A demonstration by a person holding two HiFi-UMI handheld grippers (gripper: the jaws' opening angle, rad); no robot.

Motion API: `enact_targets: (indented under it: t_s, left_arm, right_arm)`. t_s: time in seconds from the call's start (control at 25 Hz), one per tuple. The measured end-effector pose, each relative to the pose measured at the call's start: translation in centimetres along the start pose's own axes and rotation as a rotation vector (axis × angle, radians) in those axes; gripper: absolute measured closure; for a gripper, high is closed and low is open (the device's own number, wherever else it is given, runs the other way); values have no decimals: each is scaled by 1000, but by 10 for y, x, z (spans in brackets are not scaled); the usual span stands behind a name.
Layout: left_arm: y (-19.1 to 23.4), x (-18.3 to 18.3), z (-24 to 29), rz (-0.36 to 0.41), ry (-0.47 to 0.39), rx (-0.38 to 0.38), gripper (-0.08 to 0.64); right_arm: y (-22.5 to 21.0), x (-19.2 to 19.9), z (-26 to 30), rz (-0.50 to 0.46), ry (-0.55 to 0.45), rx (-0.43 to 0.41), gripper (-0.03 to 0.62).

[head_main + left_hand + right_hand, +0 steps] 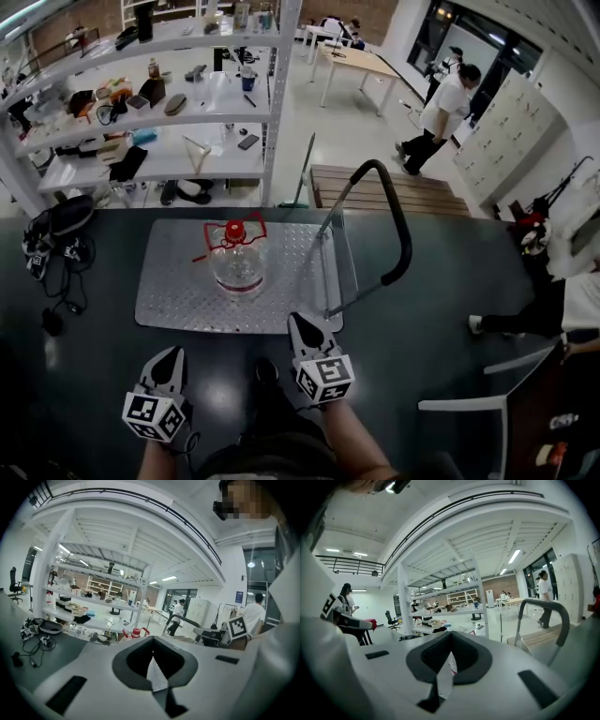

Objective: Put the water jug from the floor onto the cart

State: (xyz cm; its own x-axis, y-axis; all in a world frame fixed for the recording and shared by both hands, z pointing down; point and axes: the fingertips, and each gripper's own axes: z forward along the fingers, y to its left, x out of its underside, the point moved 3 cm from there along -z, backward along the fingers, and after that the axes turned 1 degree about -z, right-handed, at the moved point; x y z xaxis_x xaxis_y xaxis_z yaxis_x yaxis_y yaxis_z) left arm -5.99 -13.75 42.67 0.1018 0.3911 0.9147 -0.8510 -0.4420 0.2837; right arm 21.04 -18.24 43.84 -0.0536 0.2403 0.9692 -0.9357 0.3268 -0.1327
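Diamond-plate metal is carrying the water jug now. It is standing upright on the deck of the cart, a little above the middle of the frame in the head view and off the dark floor, so the placing is looking done. Both tools are hanging low in the frame, well apart from the jug. The left hand-held gripper and the right hand-held gripper are each showing jaws pressed together with nothing between them.

The risk, as I am judging it, is lying in the deck itself. It is showing no raised rim, and the clear jug is looking tall and round. A shove on the black cart handle, or a knock from the shoe just below the deck's near edge, could be sending it sliding or toppling. Cables are trailing on the floor at the left of the cart, and could be snagging it if it is rolling that way.
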Motion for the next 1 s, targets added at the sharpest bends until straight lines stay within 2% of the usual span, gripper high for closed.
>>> enact_targets:
  t_s: [0.2, 0.32, 0.48, 0.6, 1.0]
  left_arm:
    - [-13, 3, -65, 10, -49, 12, 553]
    - [-36, 3, -96, 52, -69, 50, 553]
    - [-65, 10, -132, 79, -100, 104, 554]
    - [-82, 25, -154, 80, -86, 139, 553]
    - [-123, 58, -187, 78, -57, 170, 553]
  right_arm:
    - [38, -8, -58, -35, -37, 16, 600]
    - [55, -15, -95, -43, -72, 31, 600]
    - [79, -6, -144, -57, -80, 48, 600]
    - [93, 6, -178, -52, -66, 63, 600]
    - [83, 26, -260, -25, -62, 126, 600]
